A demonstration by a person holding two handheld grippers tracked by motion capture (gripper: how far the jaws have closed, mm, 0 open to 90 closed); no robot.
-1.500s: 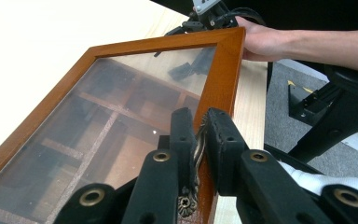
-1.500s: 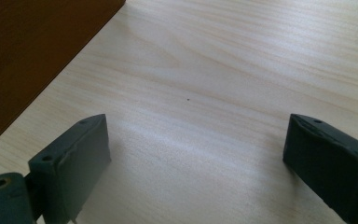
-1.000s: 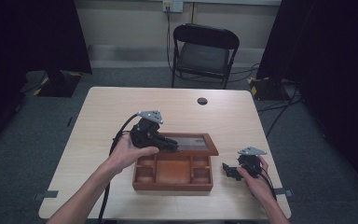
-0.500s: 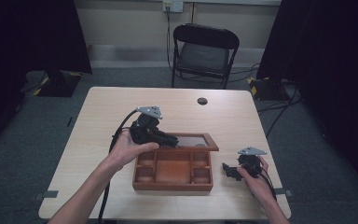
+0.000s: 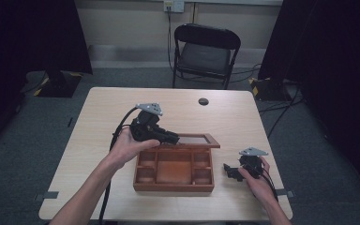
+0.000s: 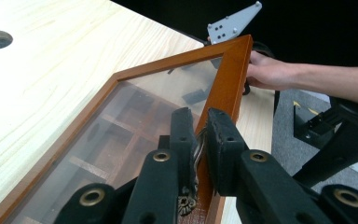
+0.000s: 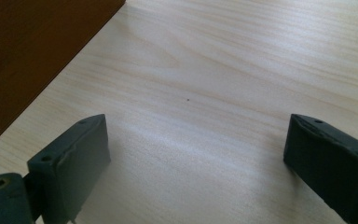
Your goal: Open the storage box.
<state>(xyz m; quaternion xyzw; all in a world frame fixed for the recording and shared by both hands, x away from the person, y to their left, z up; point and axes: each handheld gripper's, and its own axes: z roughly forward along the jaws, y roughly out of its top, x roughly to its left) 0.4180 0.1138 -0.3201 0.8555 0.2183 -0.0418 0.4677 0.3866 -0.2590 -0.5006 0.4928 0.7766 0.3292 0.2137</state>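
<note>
Raised slightly, left tongs (image 6: 199, 140) pinch the lid (image 6: 228, 79) frame.

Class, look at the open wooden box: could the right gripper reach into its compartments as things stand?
Probably yes. The lid is held up at the back by the left gripper, so the box lies open from above. The right gripper rests beside it on the table, jaws open and empty.
</note>
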